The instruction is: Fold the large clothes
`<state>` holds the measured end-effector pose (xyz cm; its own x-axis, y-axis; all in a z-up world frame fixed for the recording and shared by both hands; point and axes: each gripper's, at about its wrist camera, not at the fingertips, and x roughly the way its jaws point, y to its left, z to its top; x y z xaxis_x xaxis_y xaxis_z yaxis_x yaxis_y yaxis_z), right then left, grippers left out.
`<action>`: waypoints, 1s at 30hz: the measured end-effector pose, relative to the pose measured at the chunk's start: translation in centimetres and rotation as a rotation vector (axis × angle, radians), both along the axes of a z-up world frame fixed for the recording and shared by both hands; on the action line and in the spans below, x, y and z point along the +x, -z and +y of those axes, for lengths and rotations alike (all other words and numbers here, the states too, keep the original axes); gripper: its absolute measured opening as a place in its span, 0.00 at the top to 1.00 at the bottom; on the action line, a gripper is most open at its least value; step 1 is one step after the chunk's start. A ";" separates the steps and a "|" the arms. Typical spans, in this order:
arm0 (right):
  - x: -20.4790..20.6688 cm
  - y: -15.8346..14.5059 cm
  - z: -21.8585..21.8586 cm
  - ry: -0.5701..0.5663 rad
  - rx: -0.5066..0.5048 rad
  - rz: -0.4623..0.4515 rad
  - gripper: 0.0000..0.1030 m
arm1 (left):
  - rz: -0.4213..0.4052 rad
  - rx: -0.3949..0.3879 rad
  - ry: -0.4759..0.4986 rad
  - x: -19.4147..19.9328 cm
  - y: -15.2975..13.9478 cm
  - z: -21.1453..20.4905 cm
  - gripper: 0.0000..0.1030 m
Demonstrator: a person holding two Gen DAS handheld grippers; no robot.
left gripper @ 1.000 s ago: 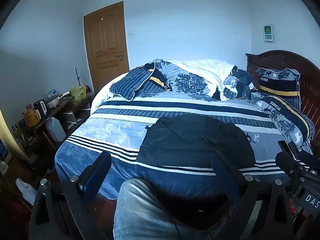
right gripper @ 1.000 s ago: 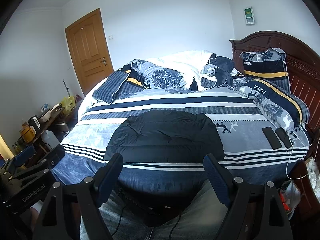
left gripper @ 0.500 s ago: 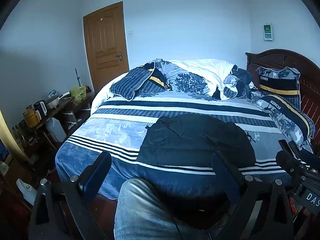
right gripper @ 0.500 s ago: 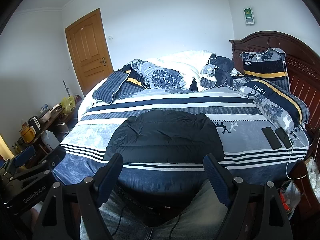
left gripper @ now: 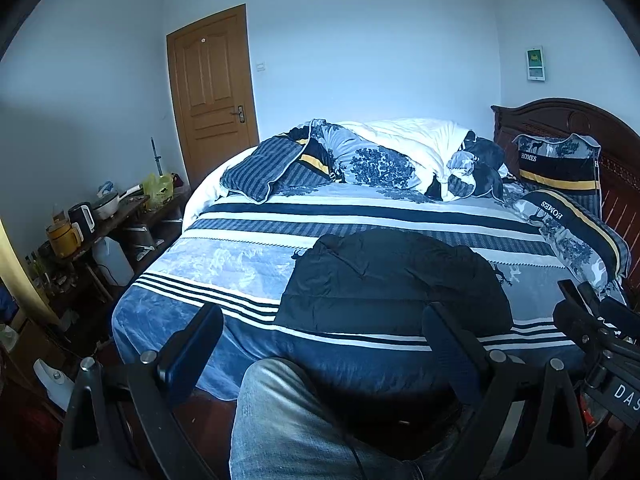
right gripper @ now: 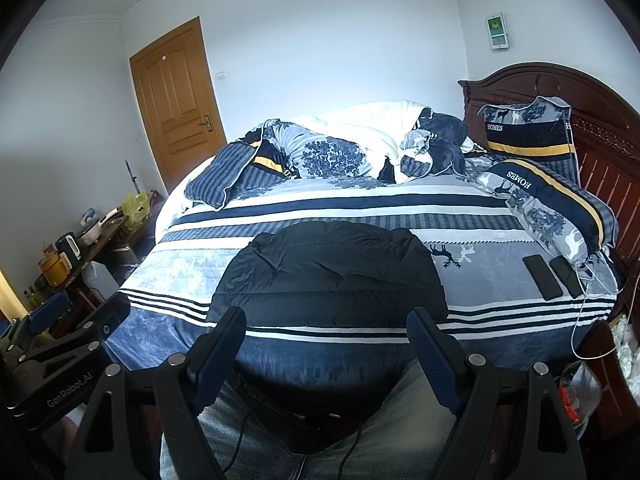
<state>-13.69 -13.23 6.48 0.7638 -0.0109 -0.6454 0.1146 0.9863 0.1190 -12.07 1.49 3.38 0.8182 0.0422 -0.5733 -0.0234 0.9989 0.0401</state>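
Garment: a black quilted padded jacket (right gripper: 332,272) lies folded into a rounded bundle on the near half of the bed, its lower edge close to the bed's front edge.
Bed: a wide bed with a blue, white and navy striped blanket (right gripper: 460,216) and a dark carved wooden headboard (right gripper: 560,88) on the right.
Left tongs (left gripper: 320,344): released, both blue-padded fingers spread wide, nothing between them; they hang short of the bed, apart from the jacket.
Right tongs (right gripper: 326,344): released, fingers spread wide, empty, just in front of the jacket's near edge without touching it.
Person: legs in light blue jeans (left gripper: 288,420) stand against the bed's front edge.
Bedding: a rumpled white and blue patterned quilt (right gripper: 360,140) is heaped at the far side.
Phones: two dark phones (right gripper: 554,276) lie flat near the right-hand pillows, with a white cable trailing over the edge.
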 end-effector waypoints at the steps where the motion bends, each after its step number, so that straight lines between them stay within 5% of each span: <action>1: 0.0 0.0 0.0 0.000 0.001 0.001 0.17 | 0.000 0.000 0.000 0.0 0.0 0.0 0.03; 30: -0.1 0.0 0.5 0.007 0.005 0.009 0.17 | 0.002 0.008 0.008 0.2 0.1 0.3 0.03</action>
<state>-13.83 -12.75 6.46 0.7575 -0.0132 -0.6527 0.1229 0.9848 0.1228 -11.85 1.81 3.31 0.8174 0.0408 -0.5747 -0.0158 0.9987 0.0485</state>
